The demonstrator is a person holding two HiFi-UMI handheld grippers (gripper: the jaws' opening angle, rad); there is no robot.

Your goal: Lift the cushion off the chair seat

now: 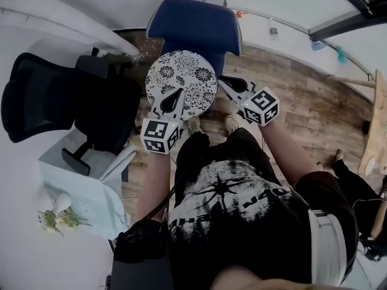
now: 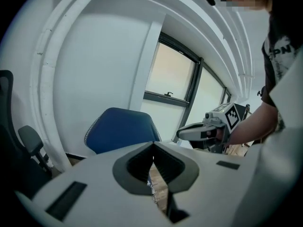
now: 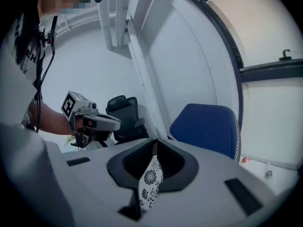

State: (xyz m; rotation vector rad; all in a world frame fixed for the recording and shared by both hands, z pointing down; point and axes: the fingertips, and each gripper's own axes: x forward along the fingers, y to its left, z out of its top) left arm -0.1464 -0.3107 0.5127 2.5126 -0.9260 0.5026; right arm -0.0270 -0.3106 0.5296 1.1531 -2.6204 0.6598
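Note:
A round cushion (image 1: pixel 181 80) with a black-and-white flower print hangs over the seat of the blue chair (image 1: pixel 193 26), gripped from both sides. My left gripper (image 1: pixel 174 96) is shut on its near left edge. My right gripper (image 1: pixel 221 83) is shut on its right edge. In the left gripper view the jaws (image 2: pixel 152 162) are closed, with a sliver of patterned fabric (image 2: pixel 151 190) below them; the blue chair back (image 2: pixel 120 129) and the right gripper (image 2: pixel 208 129) lie beyond. In the right gripper view the closed jaws (image 3: pixel 154 148) pinch the printed cushion (image 3: pixel 150 186).
A black office chair (image 1: pixel 36 95) stands close on the left, also in the right gripper view (image 3: pixel 125 112). A white box (image 1: pixel 78 186) with a small plant sits at lower left. My feet (image 1: pixel 193 125) are on the wood floor before the blue chair. A wooden table edge (image 1: pixel 378 119) is at far right.

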